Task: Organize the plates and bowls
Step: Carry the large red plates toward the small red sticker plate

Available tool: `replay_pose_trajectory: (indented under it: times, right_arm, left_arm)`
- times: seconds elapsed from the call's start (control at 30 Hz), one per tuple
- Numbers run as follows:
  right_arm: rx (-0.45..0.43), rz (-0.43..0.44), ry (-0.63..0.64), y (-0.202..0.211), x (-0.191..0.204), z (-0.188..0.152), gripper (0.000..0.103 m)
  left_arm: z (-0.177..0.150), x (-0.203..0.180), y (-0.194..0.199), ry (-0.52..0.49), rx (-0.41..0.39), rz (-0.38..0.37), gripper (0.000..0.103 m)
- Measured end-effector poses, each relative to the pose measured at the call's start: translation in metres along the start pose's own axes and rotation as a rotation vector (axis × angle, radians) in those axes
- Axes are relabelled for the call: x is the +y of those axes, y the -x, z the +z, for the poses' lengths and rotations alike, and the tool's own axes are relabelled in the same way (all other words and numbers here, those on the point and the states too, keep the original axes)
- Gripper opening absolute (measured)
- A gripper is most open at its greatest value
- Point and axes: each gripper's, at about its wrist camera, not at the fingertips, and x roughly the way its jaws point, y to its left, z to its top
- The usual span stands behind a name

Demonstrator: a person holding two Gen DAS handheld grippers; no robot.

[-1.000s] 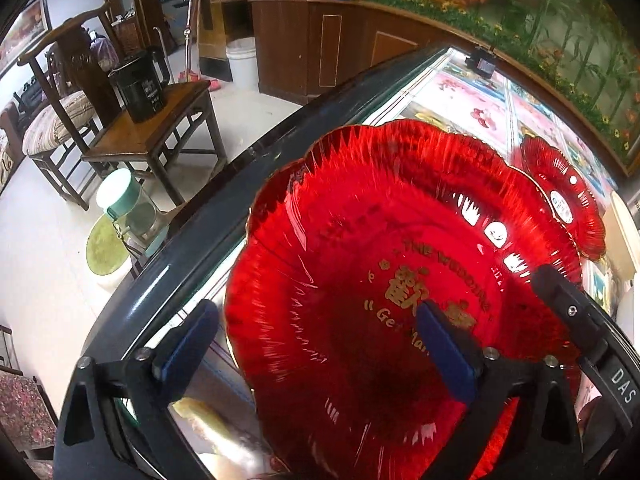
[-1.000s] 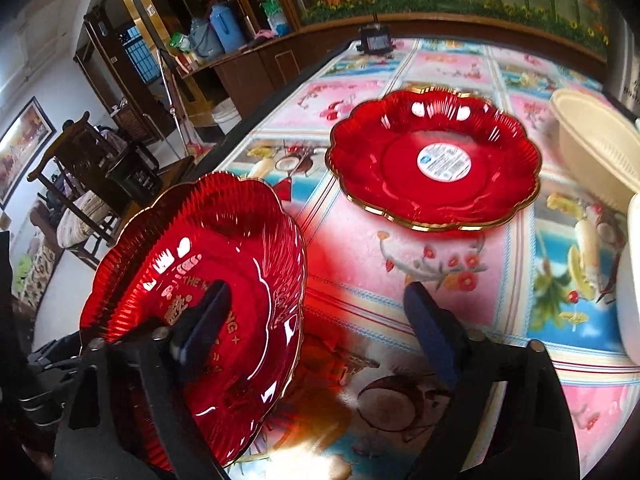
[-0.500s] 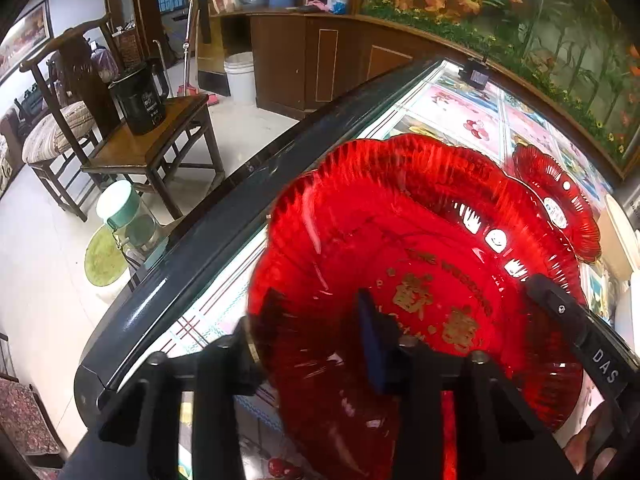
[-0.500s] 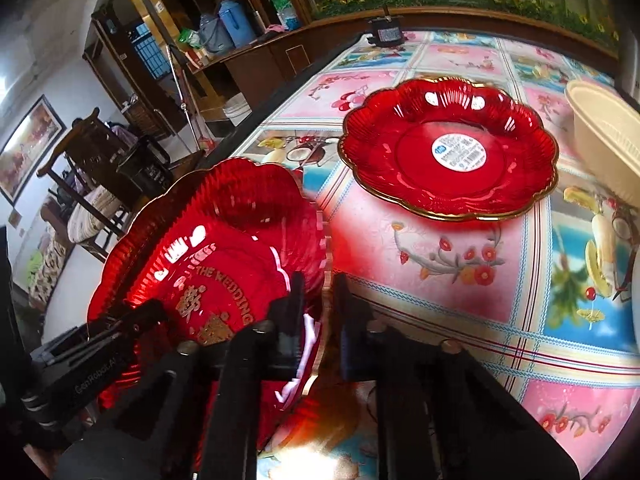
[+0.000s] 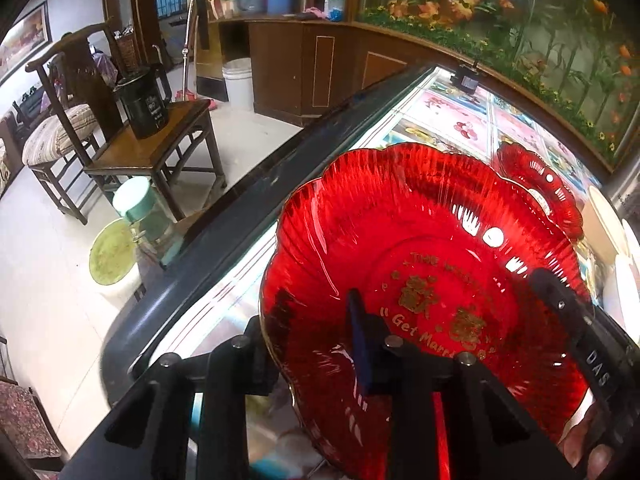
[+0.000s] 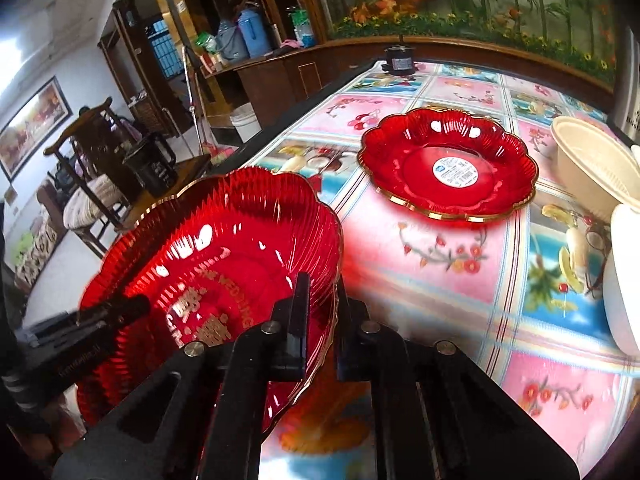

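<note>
I hold a red fluted plate with gold lettering from both sides, tilted above the near left part of the table. My left gripper is closing, with the plate's left rim between its jaws and the pads pressing on it. In the right wrist view the same plate has its right rim pinched by my right gripper, which is shut. A second red plate with a round white sticker lies flat on the tablecloth farther back.
The table has a flowered pink and blue cloth and a dark left edge. Cream bowls and a white bowl stand at the right. A small black device sits at the far end. Wooden chairs stand on the floor to the left.
Both grippers went from wide open to closed on opposite rims of the lettered red plate. The plate has since risen a little and shifted with both hands.
</note>
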Motion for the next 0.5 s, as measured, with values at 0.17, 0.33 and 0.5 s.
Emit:
replay_pose_trajectory:
  times: [0.17, 0.33, 0.5]
  right_arm:
    - [-0.004, 0.016, 0.037, 0.006, 0.015, -0.016, 0.009]
    - [0.081, 0.082, -0.027, -0.009, 0.006, -0.018, 0.011]
    - [0.091, 0.115, -0.049, 0.000, 0.003, -0.021, 0.028]
  left_arm:
    - [-0.008, 0.012, 0.002, 0.008, 0.002, 0.026, 0.028]
    - [-0.012, 0.013, -0.010, -0.006, 0.006, 0.056, 0.038]
    - [-0.019, 0.020, 0.011, -0.015, -0.049, 0.146, 0.066]
